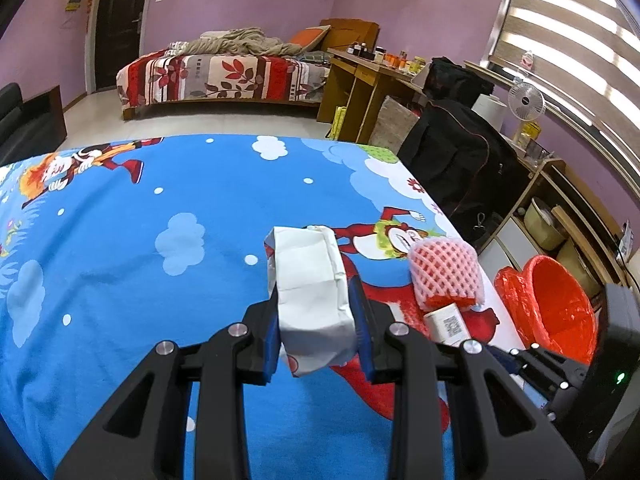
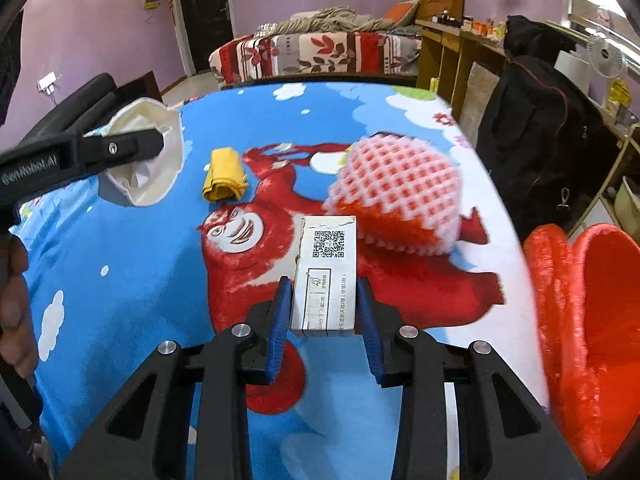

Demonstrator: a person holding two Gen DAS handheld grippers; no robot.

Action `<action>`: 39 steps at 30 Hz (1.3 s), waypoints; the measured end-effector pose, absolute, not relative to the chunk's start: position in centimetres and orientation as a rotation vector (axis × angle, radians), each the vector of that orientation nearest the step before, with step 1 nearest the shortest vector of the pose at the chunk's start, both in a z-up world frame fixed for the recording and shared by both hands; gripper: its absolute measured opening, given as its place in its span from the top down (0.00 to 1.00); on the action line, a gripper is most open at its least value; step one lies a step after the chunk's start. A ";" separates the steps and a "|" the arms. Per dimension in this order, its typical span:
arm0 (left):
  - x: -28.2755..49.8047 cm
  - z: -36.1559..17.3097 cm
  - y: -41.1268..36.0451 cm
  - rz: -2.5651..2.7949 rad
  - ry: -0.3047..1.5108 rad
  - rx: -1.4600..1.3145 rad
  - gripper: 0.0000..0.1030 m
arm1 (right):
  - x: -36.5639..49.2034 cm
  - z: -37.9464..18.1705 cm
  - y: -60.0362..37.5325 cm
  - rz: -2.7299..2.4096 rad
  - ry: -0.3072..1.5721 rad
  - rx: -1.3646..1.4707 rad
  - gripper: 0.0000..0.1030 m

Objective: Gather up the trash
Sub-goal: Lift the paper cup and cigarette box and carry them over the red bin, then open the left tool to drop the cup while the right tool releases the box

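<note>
In the left wrist view my left gripper (image 1: 315,295) is shut on a crumpled white paper bag (image 1: 308,260), held just above the blue cartoon sheet (image 1: 120,240). To its right lie a pink foam fruit net (image 1: 446,276) and a white carton (image 1: 446,326). In the right wrist view my right gripper (image 2: 323,286) is shut on that white carton (image 2: 326,276), QR code facing up, with the foam net (image 2: 394,196) just behind it. A yellow crumpled wrapper (image 2: 222,176) lies further back on the sheet. The left gripper (image 2: 158,144) with its bag (image 2: 148,168) shows at the left.
A red-lined bin (image 2: 592,320) stands beside the sheet's right edge, also seen as the bin (image 1: 560,304). A black jacket (image 2: 536,128) hangs behind it. A hand (image 2: 16,300) grips the left tool. A wooden desk (image 1: 360,76) and a bed (image 1: 220,72) stand at the back.
</note>
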State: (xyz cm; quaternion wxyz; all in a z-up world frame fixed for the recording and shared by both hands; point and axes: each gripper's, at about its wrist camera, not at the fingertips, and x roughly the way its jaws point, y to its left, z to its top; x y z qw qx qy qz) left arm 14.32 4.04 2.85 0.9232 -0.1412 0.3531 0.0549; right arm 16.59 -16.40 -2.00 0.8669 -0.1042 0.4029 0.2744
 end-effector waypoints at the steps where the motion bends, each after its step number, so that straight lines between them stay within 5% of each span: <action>1: 14.3 2.9 3.8 0.109 0.724 -0.285 0.71 | 16.6 -1.8 -16.8 0.572 0.838 -0.215 0.66; 39: 19.0 5.5 -16.8 -0.229 0.753 -0.005 0.71 | 19.3 2.7 -37.2 0.318 0.724 -0.055 0.66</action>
